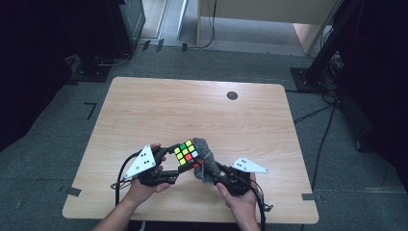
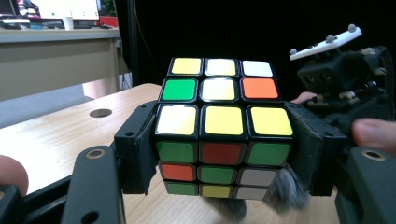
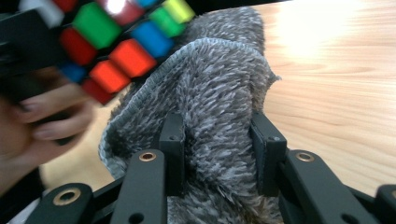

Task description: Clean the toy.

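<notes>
Black jaws of the left gripper (image 2: 223, 154) are clamping a scrambled Rubik's cube (image 2: 222, 133) by two opposite sides, holding it lifted above the wooden table (image 1: 144, 115). Meanwhile the right gripper (image 3: 219, 154) is pinching a bunched grey fluffy cloth (image 3: 219, 112), whose upper fold is pressing against the cube's underside and far face. Seen from above, the cloth is lying just right of the cube, so any wiping stroke would likely be running leftward and upward across those coloured tiles.
</notes>
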`<action>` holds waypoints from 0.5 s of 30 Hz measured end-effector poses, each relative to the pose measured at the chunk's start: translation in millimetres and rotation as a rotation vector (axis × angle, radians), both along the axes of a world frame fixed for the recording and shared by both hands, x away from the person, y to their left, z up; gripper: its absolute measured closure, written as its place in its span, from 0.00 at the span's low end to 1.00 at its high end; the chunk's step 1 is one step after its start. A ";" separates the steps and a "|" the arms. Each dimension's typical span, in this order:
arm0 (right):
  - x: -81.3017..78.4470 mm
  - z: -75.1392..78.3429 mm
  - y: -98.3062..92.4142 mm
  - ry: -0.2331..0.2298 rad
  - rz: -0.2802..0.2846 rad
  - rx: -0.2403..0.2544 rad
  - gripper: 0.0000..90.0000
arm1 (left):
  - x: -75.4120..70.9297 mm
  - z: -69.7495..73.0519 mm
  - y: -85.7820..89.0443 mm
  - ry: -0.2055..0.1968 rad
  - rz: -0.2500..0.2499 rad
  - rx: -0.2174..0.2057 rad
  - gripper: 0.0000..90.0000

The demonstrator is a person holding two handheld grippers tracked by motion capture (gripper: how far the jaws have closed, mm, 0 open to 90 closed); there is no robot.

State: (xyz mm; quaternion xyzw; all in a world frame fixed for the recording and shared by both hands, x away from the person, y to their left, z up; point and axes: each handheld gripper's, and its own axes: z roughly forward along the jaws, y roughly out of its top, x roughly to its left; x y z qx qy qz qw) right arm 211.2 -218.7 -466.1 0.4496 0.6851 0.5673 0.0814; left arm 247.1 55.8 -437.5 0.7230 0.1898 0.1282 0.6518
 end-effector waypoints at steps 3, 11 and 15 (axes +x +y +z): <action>-3.5 -1.3 12.0 -0.009 0.046 -0.019 0.71 | -0.4 -2.0 -2.0 -0.002 0.002 0.013 0.38; -2.7 2.9 5.1 -0.040 -0.005 -0.029 0.72 | 1.9 0.5 4.7 -0.002 0.028 0.000 0.38; -2.9 6.1 -5.5 -0.038 -0.028 0.028 0.72 | 1.2 0.1 2.2 -0.001 0.022 0.002 0.38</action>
